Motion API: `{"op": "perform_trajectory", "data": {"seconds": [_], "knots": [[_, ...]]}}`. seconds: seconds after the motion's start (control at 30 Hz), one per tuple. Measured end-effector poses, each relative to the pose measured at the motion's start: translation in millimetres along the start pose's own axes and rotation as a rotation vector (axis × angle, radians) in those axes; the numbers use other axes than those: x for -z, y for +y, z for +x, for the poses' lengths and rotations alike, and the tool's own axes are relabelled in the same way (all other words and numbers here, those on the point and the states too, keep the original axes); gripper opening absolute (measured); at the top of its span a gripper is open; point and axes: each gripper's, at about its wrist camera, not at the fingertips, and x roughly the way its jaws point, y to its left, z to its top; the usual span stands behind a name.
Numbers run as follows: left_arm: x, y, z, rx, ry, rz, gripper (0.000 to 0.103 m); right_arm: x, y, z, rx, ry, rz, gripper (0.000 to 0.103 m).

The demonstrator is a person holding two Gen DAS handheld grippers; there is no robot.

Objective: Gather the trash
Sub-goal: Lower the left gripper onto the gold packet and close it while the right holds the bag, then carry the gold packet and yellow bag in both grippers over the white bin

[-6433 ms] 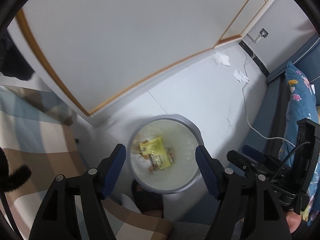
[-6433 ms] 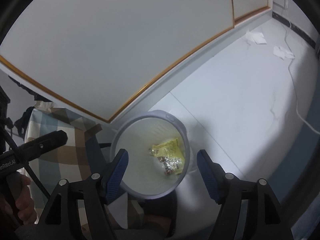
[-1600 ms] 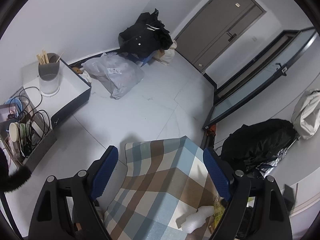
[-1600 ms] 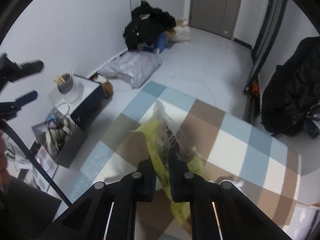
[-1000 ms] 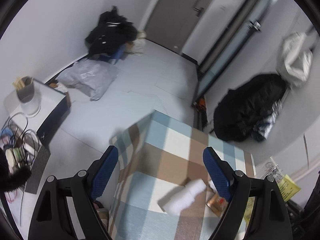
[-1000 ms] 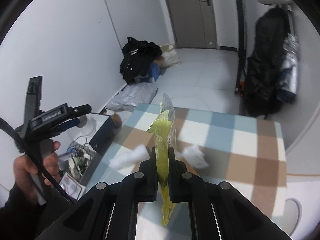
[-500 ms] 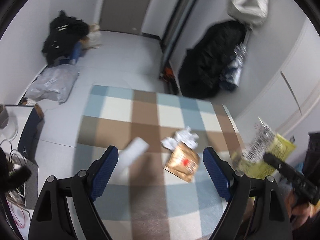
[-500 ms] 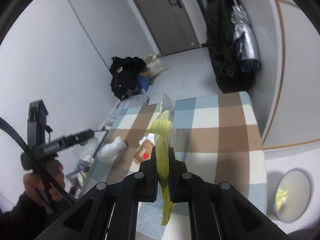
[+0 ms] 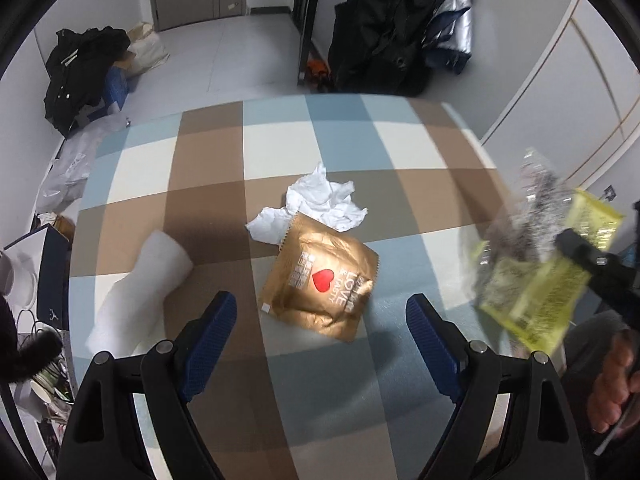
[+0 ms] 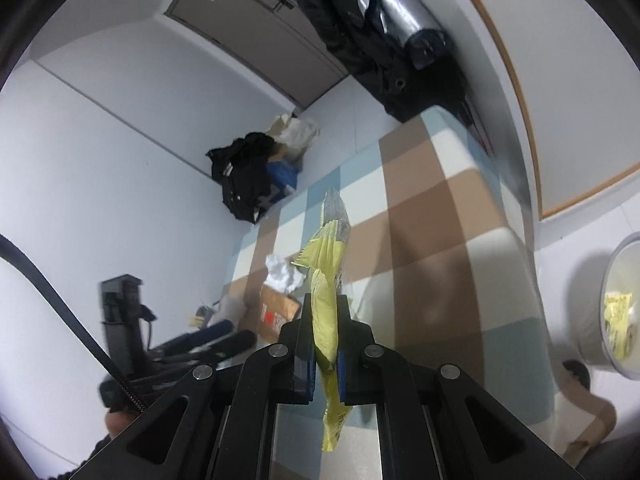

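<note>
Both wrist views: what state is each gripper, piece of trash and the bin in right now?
Left gripper: open, empty, above the gold wrapper.
Right gripper: shut on the yellow wrapper.
Gold wrapper: flat on the checkered table, one corner over the tissue.
Crumpled tissue: on the table.
White roll: lying on its side.
Bin: open, a yellow wrapper already inside.

A packet [image 9: 320, 280] lies on the table [image 9: 400, 152] ahead of the left gripper [image 9: 320, 320], between its fingers. A tissue [image 9: 316, 204] touches the packet's far edge. A roll [image 9: 140, 288] lies left of it. The bin [image 10: 616, 304] stands right of the right gripper [image 10: 323, 344].
</note>
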Motion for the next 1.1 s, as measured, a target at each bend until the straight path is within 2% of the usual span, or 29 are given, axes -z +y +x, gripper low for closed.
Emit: {"op": "perform_trajectory", "data": {"seconds": [0.13,0.43,0.5,0.67,0.77,0.93,1.1], "knots": [[-3,-3,12,-0.054,0.043,-0.002,0.084,0,-2,-8,-0.009,-0.006,0.005,0.007],[-4,-8,26,-0.094,0.1,0.062,0.084,-2,-11,-17,-0.023,-0.016,0.038,0.007],[-4,-10,26,-0.117,0.095,0.081,0.084,-1,-9,-19,-0.029,-0.018,0.038,0.007],[-3,-12,25,-0.113,0.097,0.112,0.084,-4,-10,-17,-0.035,-0.023,0.03,0.007],[-2,-16,23,-0.097,0.101,0.127,0.078,-5,-11,-16,-0.034,-0.023,0.031,0.007],[-1,-27,19,-0.075,0.108,0.179,0.056,-6,-12,-15,-0.038,-0.016,0.044,0.007],[6,-31,16,-0.066,0.11,0.195,0.046,-5,-11,-15,-0.026,-0.014,0.032,0.007]]}}
